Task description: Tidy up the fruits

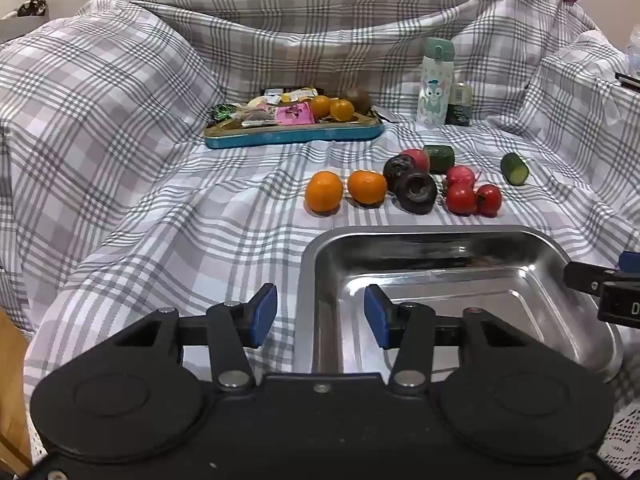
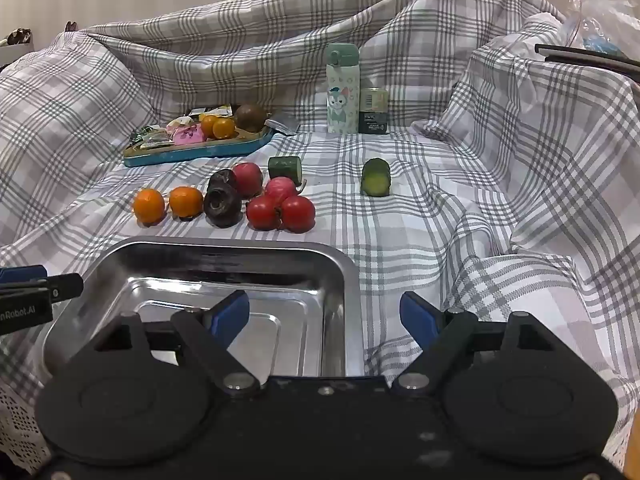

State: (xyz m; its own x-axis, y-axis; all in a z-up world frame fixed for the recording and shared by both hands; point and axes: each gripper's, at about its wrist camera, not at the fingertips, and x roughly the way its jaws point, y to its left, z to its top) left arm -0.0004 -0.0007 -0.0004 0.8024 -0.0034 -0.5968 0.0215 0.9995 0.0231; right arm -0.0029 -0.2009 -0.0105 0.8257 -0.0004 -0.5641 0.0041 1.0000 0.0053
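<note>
Blue pads tip both grippers, nearest of all: the left gripper hangs with its jaws spread and nothing between them, over the near left rim of a steel tray, and the right gripper has its jaws spread as wide, also with nothing held, over the tray's near right corner and the cloth beside it. The tray is shiny and bare inside and sits on a grey-and-white checked cloth that covers the table. Just beyond the tray's far rim lies a row of produce: two oranges at the left, apart from each other, then two dark, wrinkled round fruits touching, then a cluster of red round fruits touching one another, with another red one behind the dark pair. A green cucumber piece lies just behind this cluster, and a second cucumber piece lies well apart to the right, cut face showing. Farther back at the left sits a blue-rimmed tray holding packets, two small oranges and a brown round fruit. To its right stand a pale green bottle with a cartoon print and a small dark jar just beside it. The cloth rises in folds behind everything.
</note>
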